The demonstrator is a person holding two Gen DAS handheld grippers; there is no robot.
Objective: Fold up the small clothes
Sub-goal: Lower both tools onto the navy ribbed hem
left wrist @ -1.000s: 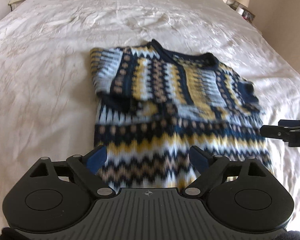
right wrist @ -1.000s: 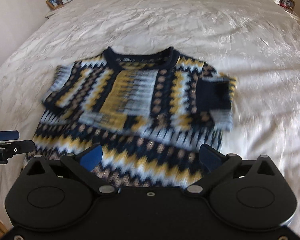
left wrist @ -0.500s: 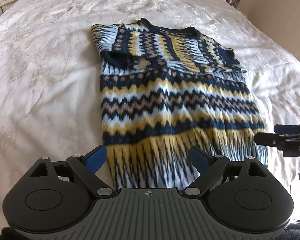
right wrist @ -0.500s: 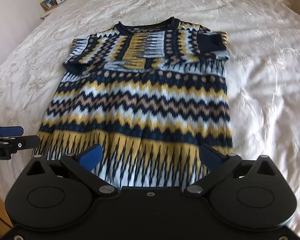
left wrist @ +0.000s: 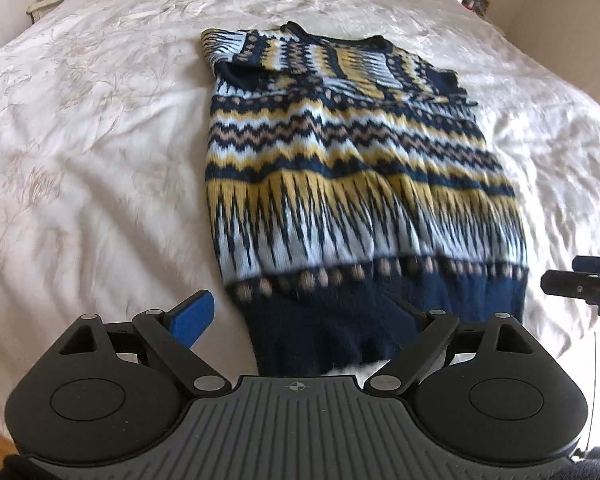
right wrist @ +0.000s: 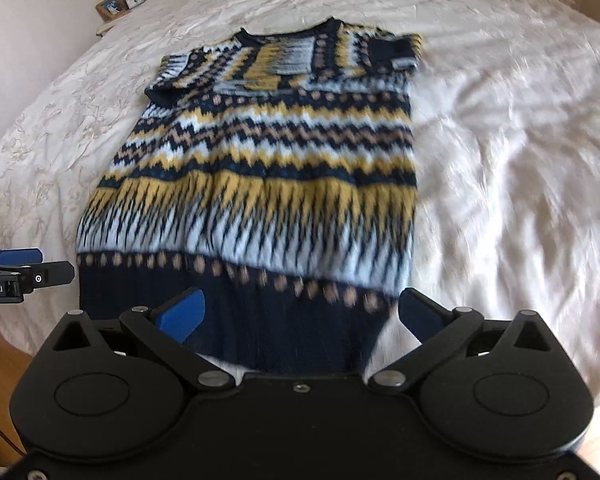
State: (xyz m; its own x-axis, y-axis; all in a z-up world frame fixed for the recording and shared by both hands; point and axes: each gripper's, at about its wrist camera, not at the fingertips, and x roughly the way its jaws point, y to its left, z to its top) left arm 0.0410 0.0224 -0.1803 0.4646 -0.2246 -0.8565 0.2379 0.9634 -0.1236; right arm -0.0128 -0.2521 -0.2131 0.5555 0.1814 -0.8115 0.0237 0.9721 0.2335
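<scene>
Because the knitted jumper with navy, yellow and pale blue zigzag stripes is soft and floppy, it will likely bend and sag when lifted, so the thick navy hem at the two bottom corners looks like the best place to pinch. It lies flat on the white bed cover, sleeves folded in, neck far away. The left gripper is wide open and holds nothing; the hem's left corner lies between its fingers. The right gripper is wide open and empty too, with the hem's right part between its fingers.
</scene>
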